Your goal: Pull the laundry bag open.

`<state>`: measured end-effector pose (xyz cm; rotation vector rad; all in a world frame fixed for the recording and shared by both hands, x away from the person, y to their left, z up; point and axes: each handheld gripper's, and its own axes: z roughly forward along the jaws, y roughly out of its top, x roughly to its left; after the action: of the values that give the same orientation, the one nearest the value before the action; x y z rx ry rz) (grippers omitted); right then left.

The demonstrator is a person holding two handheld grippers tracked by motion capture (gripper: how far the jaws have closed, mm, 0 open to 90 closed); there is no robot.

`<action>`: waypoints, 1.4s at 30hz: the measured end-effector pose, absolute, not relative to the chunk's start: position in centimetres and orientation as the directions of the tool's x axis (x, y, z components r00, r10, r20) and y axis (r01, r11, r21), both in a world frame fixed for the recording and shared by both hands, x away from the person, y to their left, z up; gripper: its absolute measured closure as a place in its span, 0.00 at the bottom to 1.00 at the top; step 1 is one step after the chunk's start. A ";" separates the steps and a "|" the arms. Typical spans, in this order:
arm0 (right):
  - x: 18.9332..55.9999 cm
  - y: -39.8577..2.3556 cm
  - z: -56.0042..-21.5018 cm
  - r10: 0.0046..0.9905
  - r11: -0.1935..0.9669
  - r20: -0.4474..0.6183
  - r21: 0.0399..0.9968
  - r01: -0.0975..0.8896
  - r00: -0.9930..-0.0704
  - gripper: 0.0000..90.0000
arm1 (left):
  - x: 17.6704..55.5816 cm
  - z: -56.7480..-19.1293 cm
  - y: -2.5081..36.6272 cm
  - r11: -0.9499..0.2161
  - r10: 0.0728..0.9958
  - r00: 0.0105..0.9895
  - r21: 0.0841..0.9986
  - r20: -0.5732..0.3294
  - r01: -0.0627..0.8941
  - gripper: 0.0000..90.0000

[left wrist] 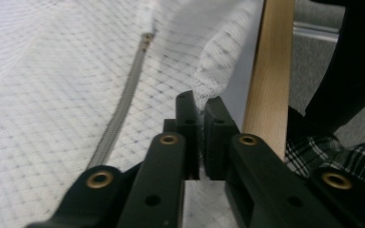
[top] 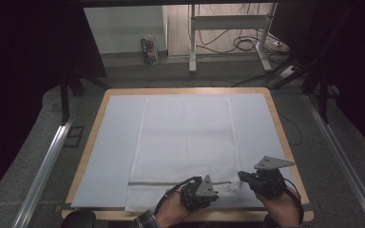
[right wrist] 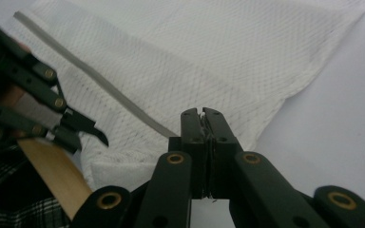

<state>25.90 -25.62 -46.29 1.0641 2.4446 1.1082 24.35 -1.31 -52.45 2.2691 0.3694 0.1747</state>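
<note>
A white mesh bag (top: 185,137) with a grey zipper (top: 171,183) lies flat on the light blue mat (top: 114,142). My left gripper (top: 215,192) sits at the bag's near edge, below the zipper. In the left gripper view, the left gripper (left wrist: 199,102) is shut on a raised fold of mesh (left wrist: 214,66), with the zipper (left wrist: 123,99) running off to its left. My right gripper (top: 241,176) is at the bag's near right corner. The right gripper (right wrist: 202,114) is shut on the bag right at the zipper's end (right wrist: 164,130). The left gripper (right wrist: 83,130) shows farther off.
The wooden table edge (left wrist: 268,71) runs close beside the left gripper. A checked sleeve (left wrist: 323,152) lies past it. Bare mat (right wrist: 337,118) spreads to the right of the bag. Metal rails (top: 43,166) flank the table, and a desk frame with cables (top: 228,28) stands behind.
</note>
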 end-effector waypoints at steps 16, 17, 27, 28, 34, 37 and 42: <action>24.1 -28.0 -47.9 0.679 0.393 0.327 0.594 0.702 -0.657 0.38 | 25.1 -52.0 -0.4 -0.546 0.384 0.922 0.793 -0.048 0.269 0.98; 24.0 -27.8 -48.1 0.671 0.395 0.342 0.586 0.708 -0.658 0.37 | 25.2 -52.0 -0.4 -0.549 0.380 0.924 0.793 -0.046 0.266 0.98; 25.2 -26.2 -49.5 0.624 0.346 0.475 0.544 0.764 -0.620 0.24 | 24.3 -52.6 -1.3 -0.601 0.319 0.948 0.771 -0.008 0.209 0.97; 25.2 -26.2 -49.5 0.624 0.346 0.475 0.544 0.764 -0.620 0.24 | 24.3 -52.6 -1.3 -0.601 0.319 0.948 0.771 -0.008 0.209 0.97; 26.8 -26.7 -50.2 0.666 0.273 0.517 0.501 0.821 -0.537 0.25 | 23.9 -53.3 -1.8 -0.637 0.295 0.955 0.749 0.021 0.180 0.96; 27.4 -27.0 -50.3 0.683 0.247 0.521 0.494 0.833 -0.512 0.31 | 23.8 -53.4 -1.9 -0.643 0.290 0.957 0.746 0.026 0.175 0.96; 28.0 -26.9 -50.4 0.695 0.260 0.492 0.507 0.822 -0.524 0.53 | 23.9 -53.5 -2.0 -0.644 0.284 0.959 0.744 0.020 0.175 0.94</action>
<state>27.97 -26.92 -50.36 1.5966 2.6234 1.2393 23.86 -1.96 -53.55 2.2852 0.3212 0.1709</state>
